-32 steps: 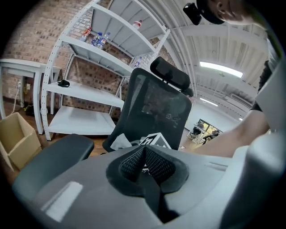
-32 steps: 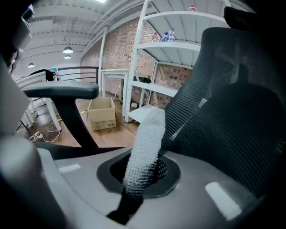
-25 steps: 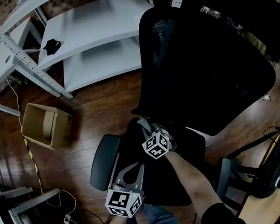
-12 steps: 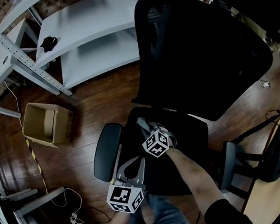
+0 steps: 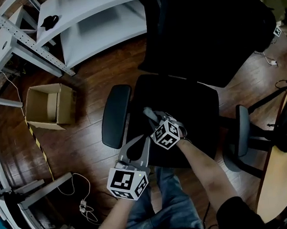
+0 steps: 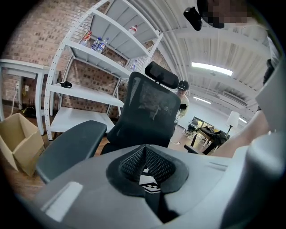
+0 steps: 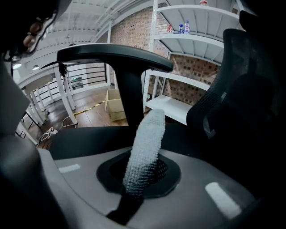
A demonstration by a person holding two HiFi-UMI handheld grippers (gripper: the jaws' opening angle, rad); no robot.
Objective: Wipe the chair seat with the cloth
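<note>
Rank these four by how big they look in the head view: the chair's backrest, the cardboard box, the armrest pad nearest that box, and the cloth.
1. backrest, clearly largest.
2 and 3. cardboard box and armrest pad: too alike to rank, and the box sits farther from the camera.
4. cloth, smallest.

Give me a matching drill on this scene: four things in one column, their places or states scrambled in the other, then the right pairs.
Things:
1. cloth
2. left gripper
3. cardboard box
4. small black object

Places or states:
A. open, on the wooden floor
B. on a white shelf
C. clamped in the right gripper
D. jaws together, nothing between them

Pairs: 1-C, 2-D, 3-A, 4-B
</note>
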